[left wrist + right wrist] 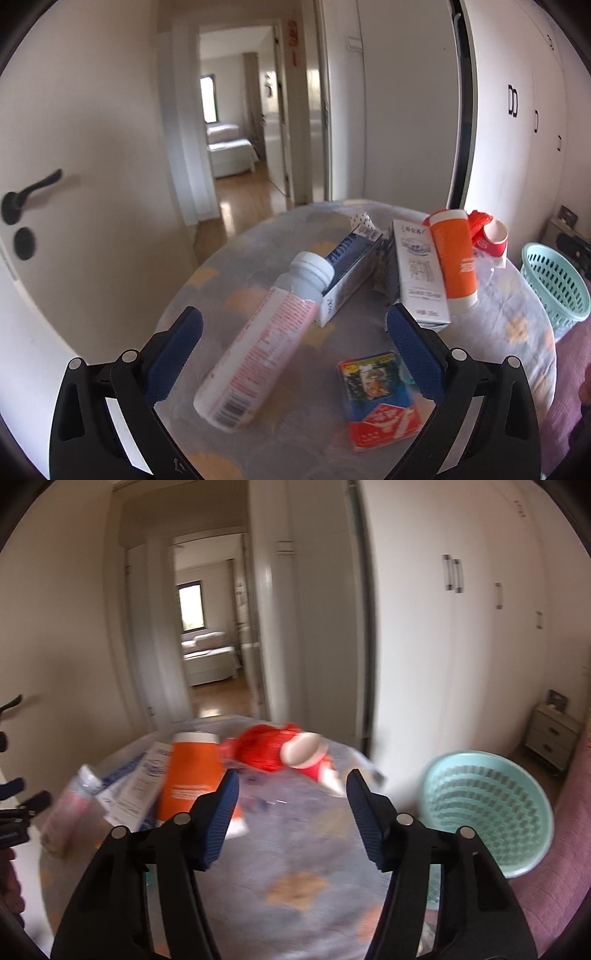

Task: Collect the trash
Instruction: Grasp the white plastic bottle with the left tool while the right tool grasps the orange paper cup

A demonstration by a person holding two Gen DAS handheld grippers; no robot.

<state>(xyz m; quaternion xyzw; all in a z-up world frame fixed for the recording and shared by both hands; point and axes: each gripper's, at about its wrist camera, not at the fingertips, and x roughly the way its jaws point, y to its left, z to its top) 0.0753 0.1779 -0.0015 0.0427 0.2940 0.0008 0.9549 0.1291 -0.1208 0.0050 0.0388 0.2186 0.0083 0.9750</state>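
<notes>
- Left claw [295,325]: jaws spread wide, nothing gripped. A pink bottle [258,354] with a white cap lies tilted between the pads, untouched; its cap rests against a blue carton [351,273].
- A red-and-blue pack [380,398] lies flat on the counter [517,332], just inside the right pad.
- Further right, a white carton [417,273] and an orange bottle [454,258] lie side by side; a red cup [493,236] and red wrapper [262,749] sit behind.
- Right claw [291,794]: jaws part-open, empty, bare cloth between them.
- Basket [487,805], mint, stands off the counter's right edge.
- Judged step: pink bottle to be taken. Pads should be centred across its body, below the cap, and closed squarely so it is not rolled.
</notes>
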